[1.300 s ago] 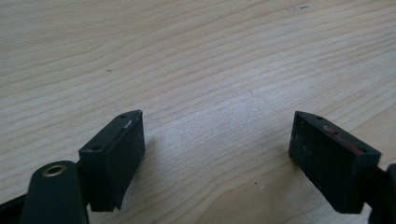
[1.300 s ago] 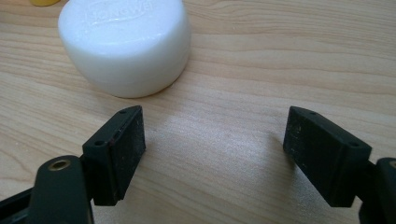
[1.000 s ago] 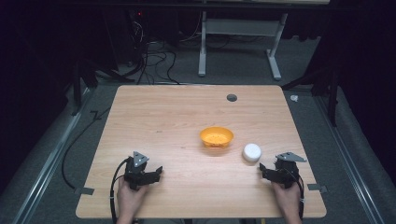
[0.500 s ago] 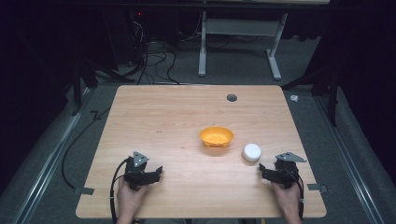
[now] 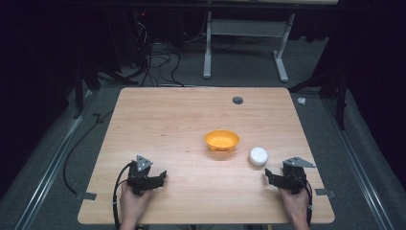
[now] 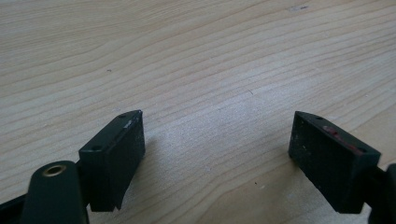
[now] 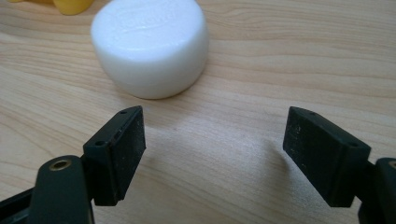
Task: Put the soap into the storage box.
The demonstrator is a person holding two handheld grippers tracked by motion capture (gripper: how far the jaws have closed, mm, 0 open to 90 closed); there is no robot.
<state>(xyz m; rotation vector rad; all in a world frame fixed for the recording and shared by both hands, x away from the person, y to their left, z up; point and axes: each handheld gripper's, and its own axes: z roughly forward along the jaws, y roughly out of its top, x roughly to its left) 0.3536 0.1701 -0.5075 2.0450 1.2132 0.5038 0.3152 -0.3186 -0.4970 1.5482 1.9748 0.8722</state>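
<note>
1. Two hand-held tongs rest low at the near edge of the light wooden table: left tongs at the near left, right tongs at the near right, each in one hand of the person.
2. Left tongs: jaws stand apart, nothing but bare wood grain between them in the left gripper view. They sit well apart from every object, so I read them as parked, not engaged.
3. Right tongs: jaws also apart, nothing between the pads. Just ahead and slightly to the left of the gap lies the squat white round plastic lid, flat on the table, not touched.
4. In the high view that white lid lies near the right tongs, just beside the small orange plastic bowl with orange contents near the table's middle.
5. Judgement: the right tongs point toward the lid with a gap suited to straddling it; that is likely the first pick.
6. Risk: low, smooth rim may slip from the pads.
</note>
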